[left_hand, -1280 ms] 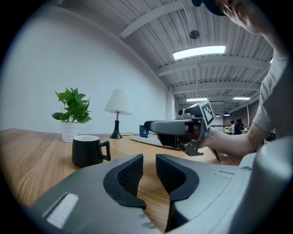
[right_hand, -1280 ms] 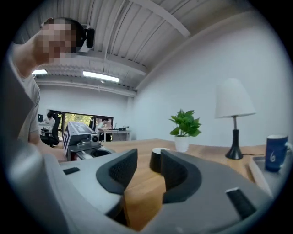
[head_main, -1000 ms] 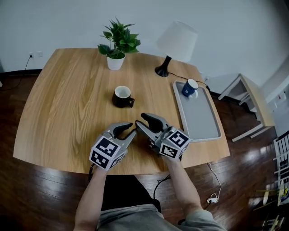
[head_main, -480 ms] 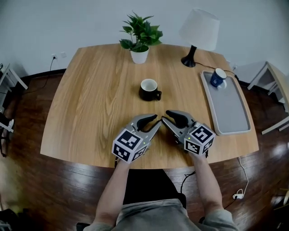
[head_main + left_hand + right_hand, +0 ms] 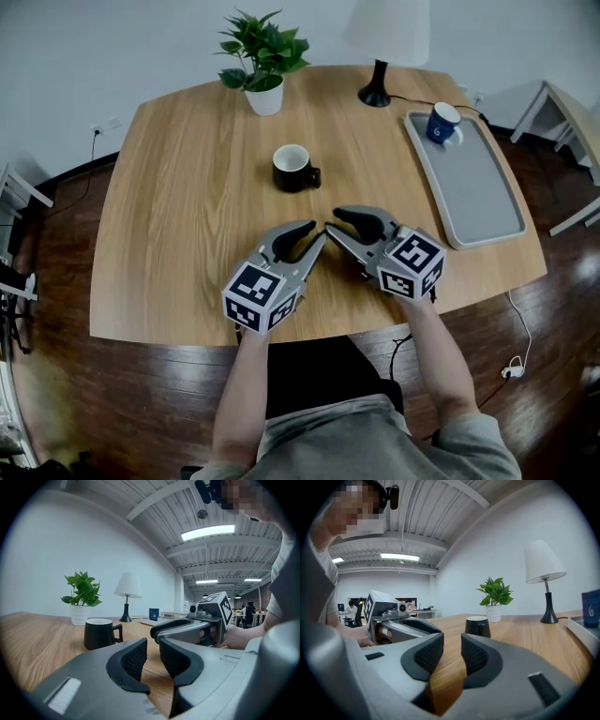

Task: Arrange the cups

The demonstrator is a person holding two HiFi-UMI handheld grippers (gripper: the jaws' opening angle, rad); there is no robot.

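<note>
A black cup (image 5: pixel 293 167) (image 5: pixel 98 633) (image 5: pixel 477 626) stands upright mid-table, its handle to the right in the head view. On the far end of the grey tray (image 5: pixel 478 187) at the right sits a blue cup (image 5: pixel 442 122) (image 5: pixel 154 614). My left gripper (image 5: pixel 315 234) (image 5: pixel 152 644) and right gripper (image 5: pixel 334 222) (image 5: pixel 452 641) rest near the table's front, tips almost meeting, a short way in front of the black cup. Each stands open by a narrow gap with nothing between the pads. The right jaws have just been closing.
A potted plant (image 5: pixel 262 61) (image 5: pixel 494 597) and a lamp with a black base (image 5: pixel 375 94) (image 5: pixel 543 573) stand at the table's far edge. Bare wooden tabletop (image 5: pixel 178 206) lies to the left. A pale side table (image 5: pixel 572 103) stands beyond the tray.
The right gripper's jaws have narrowed from a wider gap. The head view has shifted, so the table sits differently in frame; both grippers stay near the front edge.
</note>
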